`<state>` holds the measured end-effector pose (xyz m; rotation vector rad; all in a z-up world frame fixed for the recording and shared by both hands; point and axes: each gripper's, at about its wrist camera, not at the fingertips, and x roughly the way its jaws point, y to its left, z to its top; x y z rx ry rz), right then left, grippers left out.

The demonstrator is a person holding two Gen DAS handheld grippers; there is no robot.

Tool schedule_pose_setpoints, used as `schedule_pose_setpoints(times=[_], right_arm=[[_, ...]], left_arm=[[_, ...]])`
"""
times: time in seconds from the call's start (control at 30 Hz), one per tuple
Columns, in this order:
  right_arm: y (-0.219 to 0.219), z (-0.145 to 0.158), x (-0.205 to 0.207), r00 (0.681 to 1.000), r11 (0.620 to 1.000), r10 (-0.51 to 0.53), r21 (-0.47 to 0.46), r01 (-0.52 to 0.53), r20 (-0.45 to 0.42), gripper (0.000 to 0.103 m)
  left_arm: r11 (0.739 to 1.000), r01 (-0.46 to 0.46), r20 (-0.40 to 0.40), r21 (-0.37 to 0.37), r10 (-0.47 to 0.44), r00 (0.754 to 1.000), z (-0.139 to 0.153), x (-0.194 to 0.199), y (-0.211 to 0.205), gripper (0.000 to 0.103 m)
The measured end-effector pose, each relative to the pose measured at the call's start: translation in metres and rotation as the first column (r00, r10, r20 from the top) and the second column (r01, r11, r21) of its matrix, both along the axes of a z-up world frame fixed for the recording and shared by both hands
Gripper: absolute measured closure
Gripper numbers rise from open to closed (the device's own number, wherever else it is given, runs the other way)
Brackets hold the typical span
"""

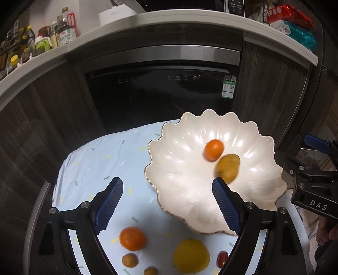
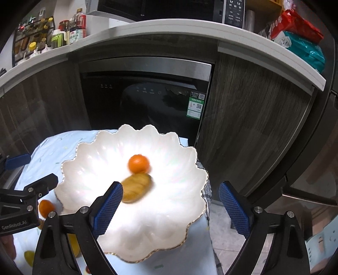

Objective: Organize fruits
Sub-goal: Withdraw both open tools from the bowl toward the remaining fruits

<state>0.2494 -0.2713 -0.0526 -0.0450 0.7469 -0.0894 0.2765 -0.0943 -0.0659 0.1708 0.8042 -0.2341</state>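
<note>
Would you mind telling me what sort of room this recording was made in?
Most likely a home kitchen. A built-in dishwasher sits under a pale countertop, bottles of oil and sauce stand on it, and a microwave shows at the top.

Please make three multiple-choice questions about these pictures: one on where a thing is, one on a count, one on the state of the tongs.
1. Where is the big yellow fruit?
A. in the bowl
B. on the cloth, outside the bowl
C. on the kitchen counter

2. How many fruits lie in the bowl?
A. none
B. two
C. five

3. How are the left tongs?
A. open, holding nothing
B. shut on an orange
C. shut on the bowl's rim

Answers:
1 B: the yellow fruit lies on the cloth near the bowl.
2 B: only a small orange and a brownish fruit lie inside.
3 A: the left tongs stand wide apart with nothing between them.
</note>
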Motion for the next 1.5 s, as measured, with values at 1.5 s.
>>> schedule_pose_setpoints(times=[1.5], right_arm=[[0.08,0.001,-0.074,0.99,0.99,0.135,0.047,-0.137,0.033,0.01]], left_arm=[[0.994,-0.105,0.04,-0.011,0.105,0.994,0.004,-0.101,0.076,0.016]])
